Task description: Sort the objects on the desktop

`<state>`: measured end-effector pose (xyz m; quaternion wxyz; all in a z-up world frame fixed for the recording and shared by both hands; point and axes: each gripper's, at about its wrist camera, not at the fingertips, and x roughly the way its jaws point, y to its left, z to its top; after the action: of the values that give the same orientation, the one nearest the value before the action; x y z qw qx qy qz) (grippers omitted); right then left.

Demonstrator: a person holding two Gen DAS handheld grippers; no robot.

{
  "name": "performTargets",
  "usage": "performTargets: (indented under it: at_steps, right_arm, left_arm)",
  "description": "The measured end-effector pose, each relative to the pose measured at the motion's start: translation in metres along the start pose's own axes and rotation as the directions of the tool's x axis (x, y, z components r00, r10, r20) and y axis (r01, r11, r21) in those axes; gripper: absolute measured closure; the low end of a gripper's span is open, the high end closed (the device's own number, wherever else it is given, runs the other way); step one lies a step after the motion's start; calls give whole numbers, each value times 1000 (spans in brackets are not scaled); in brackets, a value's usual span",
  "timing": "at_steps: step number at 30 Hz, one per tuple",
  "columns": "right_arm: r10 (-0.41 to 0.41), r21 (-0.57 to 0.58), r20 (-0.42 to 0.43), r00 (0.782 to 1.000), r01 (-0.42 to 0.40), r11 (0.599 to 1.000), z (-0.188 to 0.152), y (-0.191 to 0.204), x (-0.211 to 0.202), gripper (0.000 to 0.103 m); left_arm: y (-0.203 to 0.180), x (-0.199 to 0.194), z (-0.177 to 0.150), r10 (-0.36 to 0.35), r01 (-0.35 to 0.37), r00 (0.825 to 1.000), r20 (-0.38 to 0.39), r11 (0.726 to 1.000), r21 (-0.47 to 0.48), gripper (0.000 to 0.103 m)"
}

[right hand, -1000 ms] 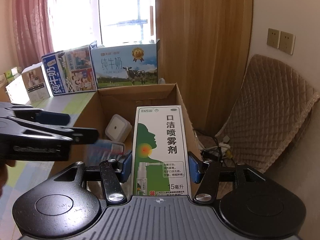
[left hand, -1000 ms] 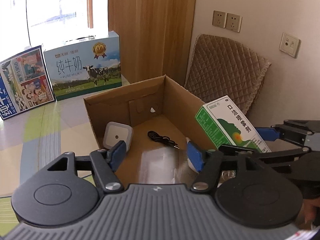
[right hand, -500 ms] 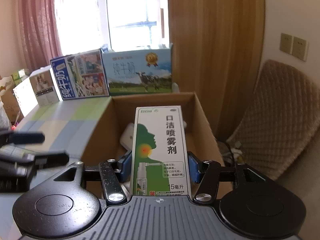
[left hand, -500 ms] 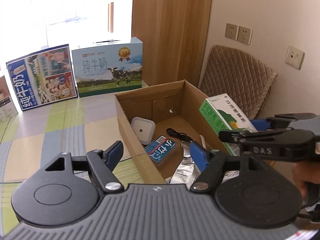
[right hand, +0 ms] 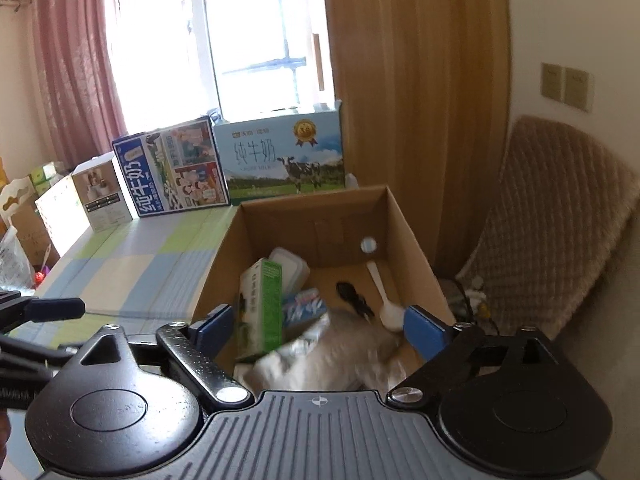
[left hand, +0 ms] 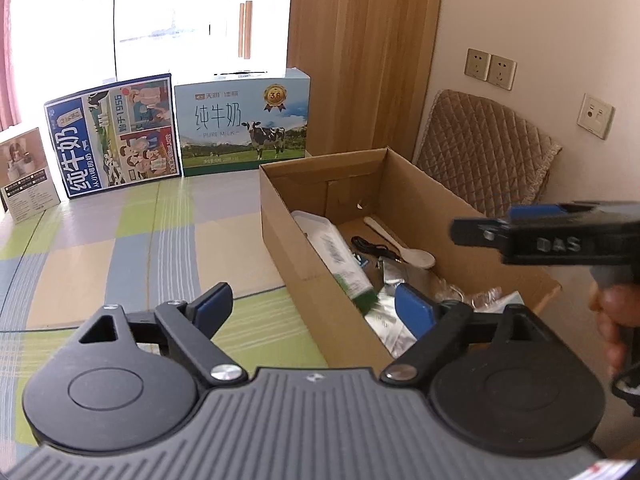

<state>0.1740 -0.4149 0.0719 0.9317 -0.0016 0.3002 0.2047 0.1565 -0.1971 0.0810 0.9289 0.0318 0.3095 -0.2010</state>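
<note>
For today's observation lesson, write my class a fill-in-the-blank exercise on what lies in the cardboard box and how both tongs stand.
1. The green-and-white spray box leans against the ____ wall of the cardboard box, seen from the right wrist.
2. The white spoon lies with its bowl toward the ____.
3. The right tongs are open and hold ____.
4. The left tongs are ____.

Missing words: left; camera; nothing; open

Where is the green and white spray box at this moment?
The green and white spray box lies inside the cardboard box, leaning against its left wall, next to the blue packet and in front of the white square device.
</note>
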Motion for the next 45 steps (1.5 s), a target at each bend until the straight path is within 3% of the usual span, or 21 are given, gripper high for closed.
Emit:
performTargets:
  at_steps: [5,8,13,22,30,37,45]
  right_arm:
    - [-16,16,-4,1000,16,1000,-20,5,-35,2]
    - [-31,6,-9,999,31,1000,-27,9,-54,2]
    - [-69,-1,-27,997,69,998,-36,15,-81,2]
    - [-73,-16,-69,995,72,997,-48,29,-117,2]
    - [-71,-1,-135,988,72,997,-58,40,-130,2]
    - [-41,33,-136,990,46,998,-58,44,-144,2]
    - [-61,21,-155,986,65,998,-60,50,-150,2]
  left_arm:
    - [1,-17,-13,2,-3,1000,-16,1000,-24,8]
    - [0,-28,-20,6,-7,1000,-28,999,-45,2]
    - [-6,-51,-31,39,-42,998,-46,998,-54,2]
    - [-18,-96,-37,35,-41,998,-51,993,-107,2]
    - [-18,-124,-51,84,-99,992,-99,983,-155,1]
    - [-19,-138,-56,84,-100,992,-98,978,-180,1]
    - [-27,-150,-60,77,-93,992,-96,980,-175,1]
